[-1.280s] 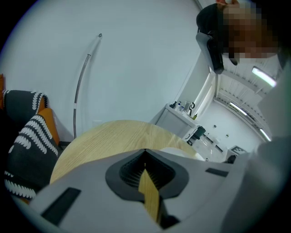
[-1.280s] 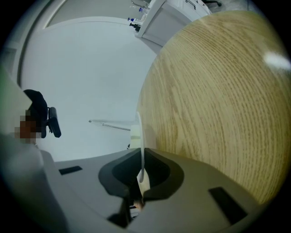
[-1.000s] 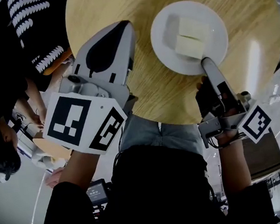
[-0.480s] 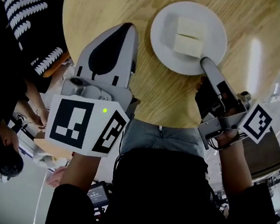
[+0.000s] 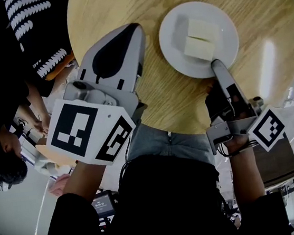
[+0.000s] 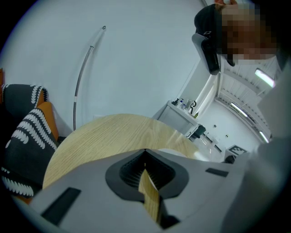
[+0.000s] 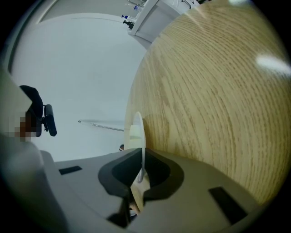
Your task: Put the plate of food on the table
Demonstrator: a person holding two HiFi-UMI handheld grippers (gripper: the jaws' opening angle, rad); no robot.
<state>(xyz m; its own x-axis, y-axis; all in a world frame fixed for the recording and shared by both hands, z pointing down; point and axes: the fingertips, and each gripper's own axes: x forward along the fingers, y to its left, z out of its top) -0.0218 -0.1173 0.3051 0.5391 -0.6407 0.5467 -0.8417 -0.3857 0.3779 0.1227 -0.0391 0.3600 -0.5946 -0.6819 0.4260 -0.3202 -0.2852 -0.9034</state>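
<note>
A white plate (image 5: 172,41) lies flat on the round wooden table (image 5: 262,20) and carries two pale blocks of food (image 5: 200,38). My right gripper (image 5: 217,66) reaches in from the near side and is shut on the plate's near rim. In the right gripper view the plate (image 7: 138,129) shows edge-on, its rim inside the dark notch of the right gripper (image 7: 142,157), with the table (image 7: 213,100) beside it. My left gripper (image 5: 137,30) hovers over the table's near-left part, apart from the plate, shut and holding nothing. In its own view the left gripper (image 6: 145,152) has its tips together above the table (image 6: 104,136).
A person in a black-and-white patterned top (image 5: 35,27) sits at the table's left edge, and the same top (image 6: 22,132) shows in the left gripper view. A white counter (image 6: 182,107) stands far behind the table. The table's near edge (image 5: 153,124) lies close to my lap.
</note>
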